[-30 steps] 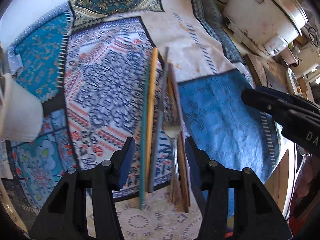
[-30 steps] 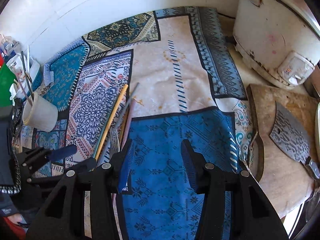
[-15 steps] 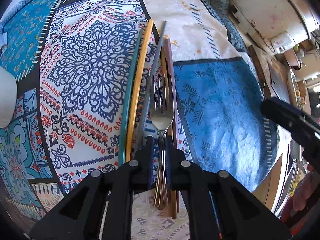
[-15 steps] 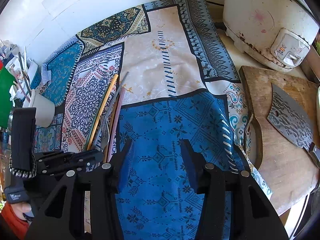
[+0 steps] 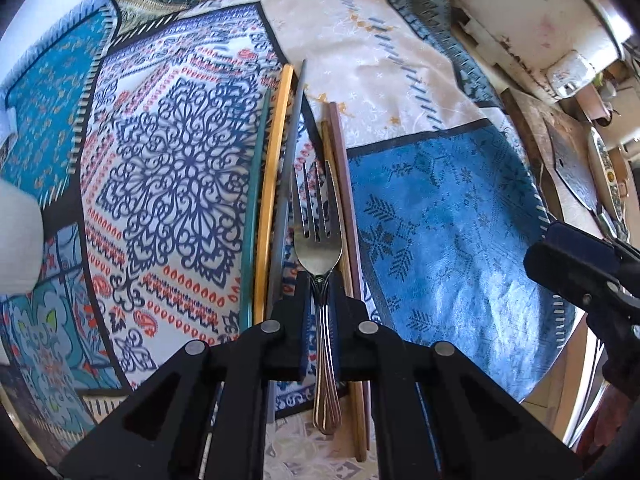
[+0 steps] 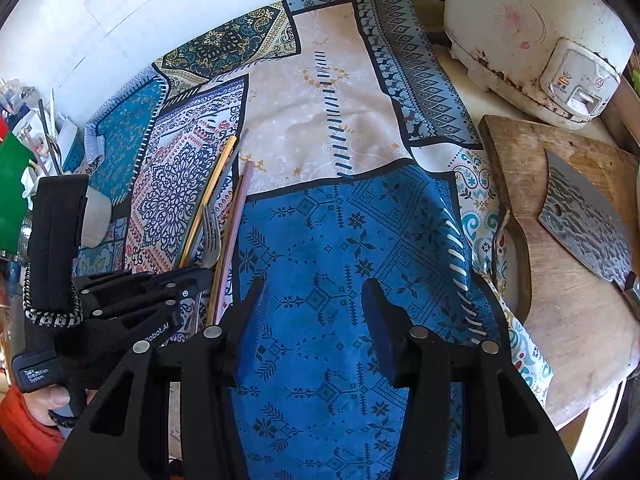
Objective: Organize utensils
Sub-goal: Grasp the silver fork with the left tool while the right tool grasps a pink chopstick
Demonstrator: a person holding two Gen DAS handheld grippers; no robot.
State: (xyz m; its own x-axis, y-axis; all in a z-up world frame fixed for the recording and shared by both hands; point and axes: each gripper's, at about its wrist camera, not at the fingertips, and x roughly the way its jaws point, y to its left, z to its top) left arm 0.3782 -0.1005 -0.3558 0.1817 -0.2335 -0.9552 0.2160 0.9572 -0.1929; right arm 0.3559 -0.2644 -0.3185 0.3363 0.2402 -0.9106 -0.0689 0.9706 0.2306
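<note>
A steel fork (image 5: 318, 236) lies tines away among several chopsticks on the patterned cloth: teal (image 5: 256, 184), yellow (image 5: 274, 168), grey (image 5: 290, 152) and brown (image 5: 344, 200). My left gripper (image 5: 321, 292) is shut on the fork's neck. In the right wrist view the fork (image 6: 211, 236) and chopsticks (image 6: 208, 196) sit left of centre, with the left gripper (image 6: 192, 276) on them. My right gripper (image 6: 314, 288) is open and empty above the blue cloth patch.
A white cup (image 6: 96, 220) stands at the left, with a utensil holder (image 6: 48, 136) behind it. A white rice cooker (image 6: 532, 32) sits at the back right. A wooden cutting board (image 6: 568, 280) holds a cleaver (image 6: 580, 216) on the right.
My left gripper moved down over the utensils and closed on the fork's neck, then lifted back slightly. My right gripper stayed open and drifted a little.
</note>
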